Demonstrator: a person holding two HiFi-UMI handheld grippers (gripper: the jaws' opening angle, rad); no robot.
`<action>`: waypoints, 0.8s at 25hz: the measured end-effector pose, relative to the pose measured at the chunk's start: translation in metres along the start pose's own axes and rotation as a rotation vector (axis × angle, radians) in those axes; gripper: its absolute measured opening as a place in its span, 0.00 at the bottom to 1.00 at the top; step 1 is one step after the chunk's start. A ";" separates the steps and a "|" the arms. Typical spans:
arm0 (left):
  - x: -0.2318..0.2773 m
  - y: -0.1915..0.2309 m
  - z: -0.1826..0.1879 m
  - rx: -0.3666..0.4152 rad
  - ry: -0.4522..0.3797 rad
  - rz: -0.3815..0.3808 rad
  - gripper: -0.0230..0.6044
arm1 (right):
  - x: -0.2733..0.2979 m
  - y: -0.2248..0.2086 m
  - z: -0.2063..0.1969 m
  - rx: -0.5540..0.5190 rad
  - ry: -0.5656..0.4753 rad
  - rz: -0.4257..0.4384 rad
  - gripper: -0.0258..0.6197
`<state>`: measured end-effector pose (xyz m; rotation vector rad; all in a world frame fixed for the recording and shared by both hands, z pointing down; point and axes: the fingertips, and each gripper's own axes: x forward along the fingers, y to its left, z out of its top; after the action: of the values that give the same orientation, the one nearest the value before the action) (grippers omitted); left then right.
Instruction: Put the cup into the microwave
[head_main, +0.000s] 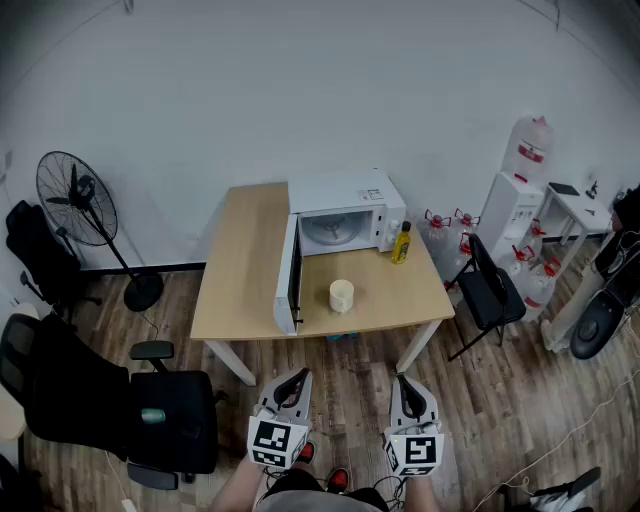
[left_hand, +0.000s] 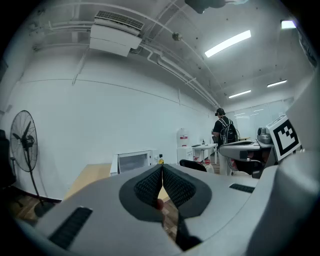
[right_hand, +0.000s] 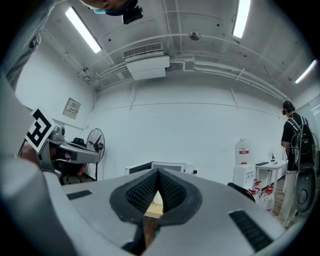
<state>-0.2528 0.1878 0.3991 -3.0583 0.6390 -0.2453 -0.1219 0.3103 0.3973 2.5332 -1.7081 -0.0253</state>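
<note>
A cup (head_main: 342, 295) stands on the table (head_main: 240, 260) before the open microwave (head_main: 345, 212); left gripper (head_main: 291, 386) and right gripper (head_main: 408, 391) have jaws together, empty.

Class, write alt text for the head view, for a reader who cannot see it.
A cream cup stands on a wooden table before a white microwave whose door hangs open. Nearer the viewer, the left tongs and right tongs, both shut, point toward the table.

Looking like an office break room. Showing a microwave (head_main: 345, 215) on the wooden table (head_main: 240, 290), an office chair (head_main: 150, 410) and standing fan (head_main: 75, 200) left of it, a water dispenser (head_main: 510, 210) right of it.
</note>
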 end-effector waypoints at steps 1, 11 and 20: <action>0.001 -0.002 -0.001 0.004 0.003 0.000 0.07 | 0.000 -0.001 0.000 -0.004 -0.002 0.005 0.07; 0.008 -0.019 0.001 0.007 -0.011 0.003 0.08 | -0.005 -0.015 -0.005 -0.002 -0.005 0.009 0.07; 0.035 -0.009 -0.006 0.005 0.010 0.026 0.08 | 0.021 -0.030 -0.012 0.003 0.010 0.020 0.07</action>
<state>-0.2182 0.1820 0.4111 -3.0441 0.6775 -0.2620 -0.0859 0.3028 0.4075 2.5137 -1.7304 -0.0090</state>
